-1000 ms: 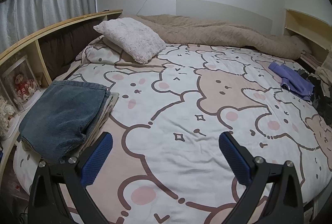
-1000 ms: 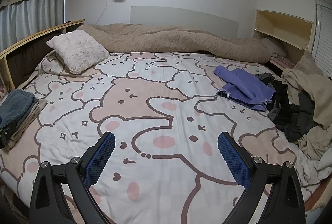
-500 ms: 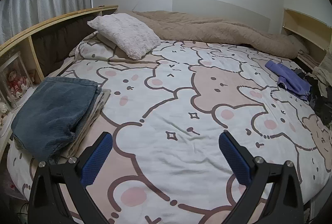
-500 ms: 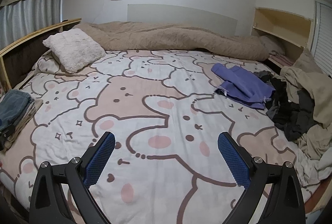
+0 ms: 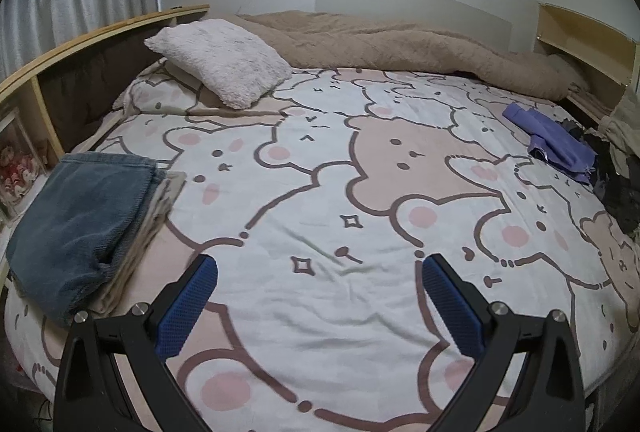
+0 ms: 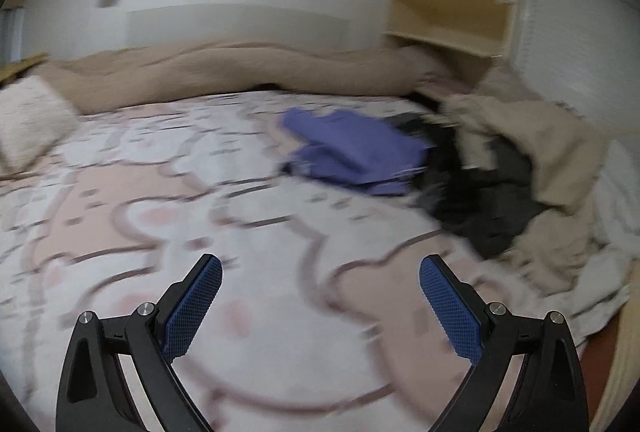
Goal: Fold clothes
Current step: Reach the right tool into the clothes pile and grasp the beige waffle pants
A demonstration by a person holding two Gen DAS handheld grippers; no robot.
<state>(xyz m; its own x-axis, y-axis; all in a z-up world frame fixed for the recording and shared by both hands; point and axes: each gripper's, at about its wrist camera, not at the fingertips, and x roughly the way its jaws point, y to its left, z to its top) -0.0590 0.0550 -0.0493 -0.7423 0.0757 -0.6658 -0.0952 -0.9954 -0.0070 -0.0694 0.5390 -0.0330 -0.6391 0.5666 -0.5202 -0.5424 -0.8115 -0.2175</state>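
A folded stack topped by blue denim point(image 5: 80, 224) lies at the bed's left edge, just left of my open left gripper point(image 5: 320, 272), which holds nothing above the bear-print sheet point(image 5: 360, 216). A loose purple garment point(image 5: 556, 146) lies far right on the bed. In the blurred right wrist view the purple garment point(image 6: 356, 152) is ahead and slightly right of my open, empty right gripper point(image 6: 320, 272). Beside it on the right is a heap of dark and beige clothes point(image 6: 520, 184).
A fluffy pale pillow point(image 5: 224, 72) and a bunched tan blanket point(image 5: 400, 40) lie at the head of the bed. A wooden shelf point(image 5: 60, 72) runs along the left side. Another wooden shelf point(image 6: 452, 20) stands at the far right corner.
The left wrist view has drawn back and shifted slightly left of the denim stack. The right gripper has swung right toward the purple garment and clothes heap, blurring its view. Both grippers stay open.
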